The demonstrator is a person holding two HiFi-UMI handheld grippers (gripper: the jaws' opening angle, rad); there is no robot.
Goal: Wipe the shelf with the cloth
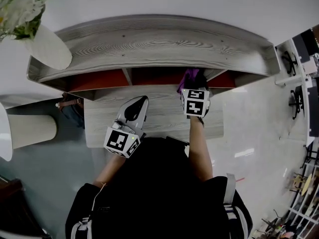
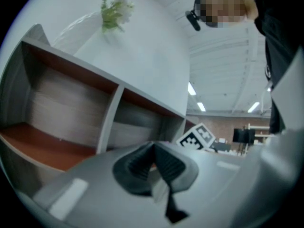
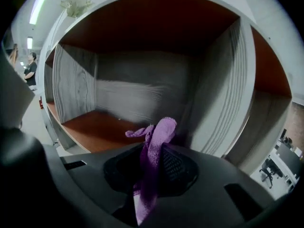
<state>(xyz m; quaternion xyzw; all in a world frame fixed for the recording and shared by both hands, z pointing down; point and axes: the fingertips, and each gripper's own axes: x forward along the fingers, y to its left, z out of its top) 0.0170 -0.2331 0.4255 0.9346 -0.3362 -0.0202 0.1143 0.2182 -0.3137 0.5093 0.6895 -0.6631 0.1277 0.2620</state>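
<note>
Right tool is clamped on a purple woven cloth, whose free end rises past the jaw tips. Straight ahead of this tool opens a compartment of the grey wood-grain shelf with red-brown boards. Left tool, jaws together on nothing, is to the right tool's left and further back.

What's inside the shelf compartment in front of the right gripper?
Nothing lies on its visible red-brown floor; the purple cloth clamped in the right gripper hides the near right part.
</note>
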